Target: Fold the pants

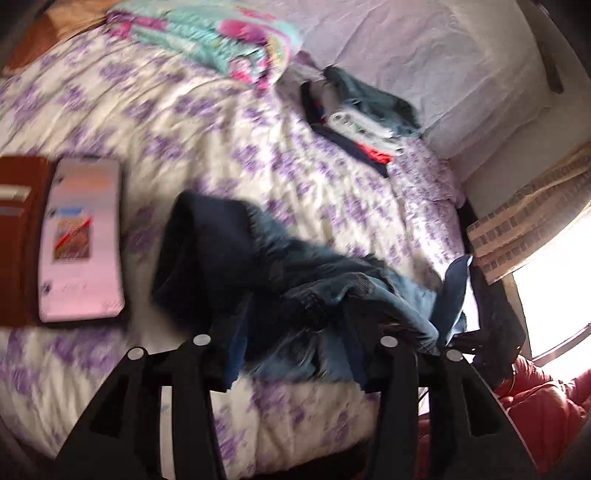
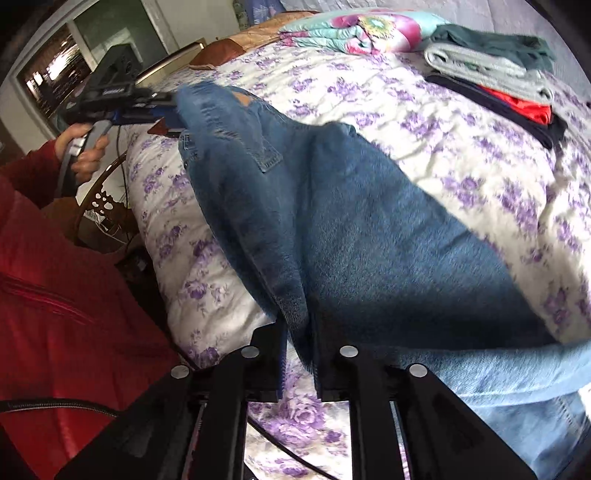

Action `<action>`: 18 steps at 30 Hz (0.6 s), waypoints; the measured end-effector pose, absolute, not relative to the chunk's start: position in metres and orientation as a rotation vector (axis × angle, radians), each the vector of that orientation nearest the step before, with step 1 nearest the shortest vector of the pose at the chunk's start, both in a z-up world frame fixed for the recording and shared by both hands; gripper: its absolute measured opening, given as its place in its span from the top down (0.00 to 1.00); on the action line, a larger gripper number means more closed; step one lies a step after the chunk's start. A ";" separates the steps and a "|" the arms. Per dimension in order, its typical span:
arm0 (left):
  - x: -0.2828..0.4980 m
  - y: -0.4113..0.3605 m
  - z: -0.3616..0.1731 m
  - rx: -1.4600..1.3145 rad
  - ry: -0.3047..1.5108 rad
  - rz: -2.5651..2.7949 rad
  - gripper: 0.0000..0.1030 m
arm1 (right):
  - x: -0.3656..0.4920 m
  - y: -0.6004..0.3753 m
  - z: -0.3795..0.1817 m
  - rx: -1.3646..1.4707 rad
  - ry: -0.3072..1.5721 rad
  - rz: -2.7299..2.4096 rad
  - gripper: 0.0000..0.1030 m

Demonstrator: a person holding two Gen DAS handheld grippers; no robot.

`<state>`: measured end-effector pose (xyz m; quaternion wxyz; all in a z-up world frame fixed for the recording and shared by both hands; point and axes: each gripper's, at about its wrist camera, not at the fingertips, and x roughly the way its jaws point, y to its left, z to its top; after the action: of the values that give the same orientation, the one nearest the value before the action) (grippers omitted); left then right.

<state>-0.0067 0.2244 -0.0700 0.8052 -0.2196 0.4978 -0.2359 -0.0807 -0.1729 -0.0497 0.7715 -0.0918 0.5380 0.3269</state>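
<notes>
Blue jeans [image 2: 369, 240] lie spread over the flowered bedspread [image 2: 424, 129], partly folded, the lighter inside showing at the lower right. My right gripper [image 2: 299, 369] stands at the bed's near edge with a denim fold between its narrow-set fingers. A sliver of bedspread shows beside the cloth, so the pads do not press it. My left gripper [image 2: 166, 110] is at the jeans' waist end, far left. In the left wrist view the bunched jeans [image 1: 295, 280] sit loosely between the wide-apart fingers of the left gripper [image 1: 291, 354].
A lit phone [image 1: 85, 236] in a brown case lies on the bed at left. A stack of folded clothes [image 2: 491, 74] and a rolled floral quilt [image 2: 362, 33] sit at the far side. A person's red jacket [image 2: 55, 295] is beside the bed.
</notes>
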 end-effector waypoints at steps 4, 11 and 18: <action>-0.035 0.242 -0.068 -0.501 1.094 -0.434 0.47 | -0.092 -0.166 -0.051 -0.177 1.162 0.740 0.55; -0.057 0.233 -0.073 -0.746 1.041 -0.464 0.42 | -0.091 -0.167 -0.053 -0.126 1.147 0.742 0.54; -0.034 0.201 -0.076 -0.498 1.104 -0.392 0.42 | -0.085 -0.180 -0.014 -0.055 0.997 0.682 0.53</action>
<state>-0.0340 0.2009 -0.0763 0.8042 -0.2327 0.5153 -0.1832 -0.0854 -0.1803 -0.0145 0.8226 -0.0259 0.4687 0.3208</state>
